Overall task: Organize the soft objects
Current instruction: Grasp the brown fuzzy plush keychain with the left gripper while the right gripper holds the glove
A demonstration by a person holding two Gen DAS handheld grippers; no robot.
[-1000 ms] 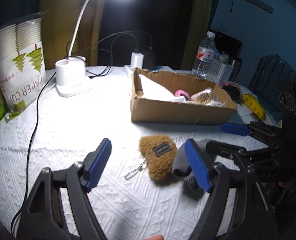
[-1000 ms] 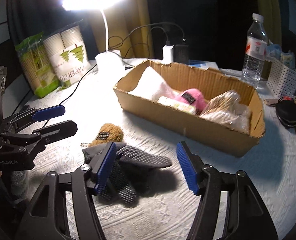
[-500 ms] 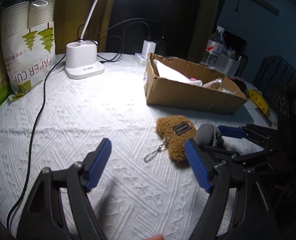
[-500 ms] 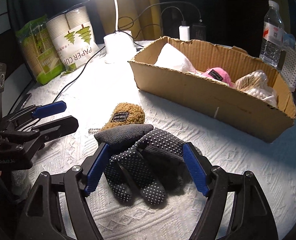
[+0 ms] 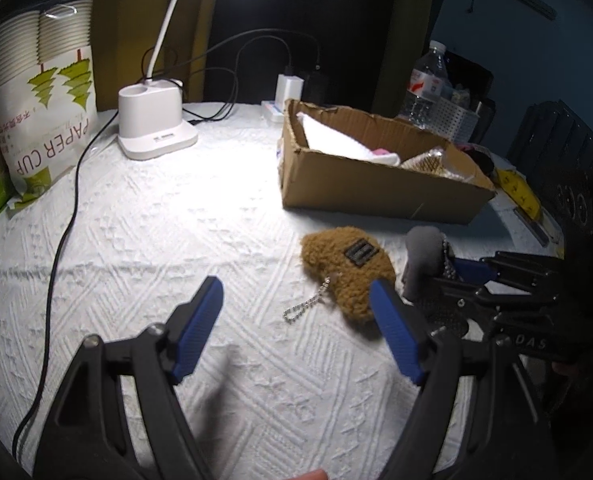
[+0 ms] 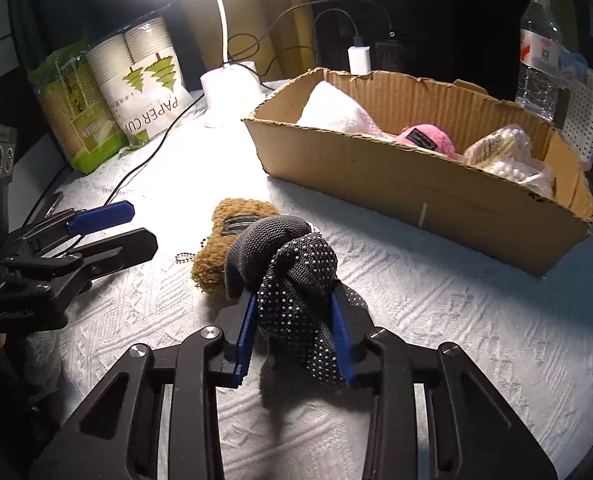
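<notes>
Between the right gripper's (image 6: 292, 330) clenched jaws bunches a dotted glove (image 6: 296, 280); ahead, cardboard box (image 6: 416, 200) holds items; plush keychain (image 5: 348, 268) waits beside released left gripper (image 5: 296, 320).

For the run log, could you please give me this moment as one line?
right gripper: shut on dotted glove | left gripper: open, holding nothing | brown plush keychain: on table | cardboard box: holds pink plush
</notes>
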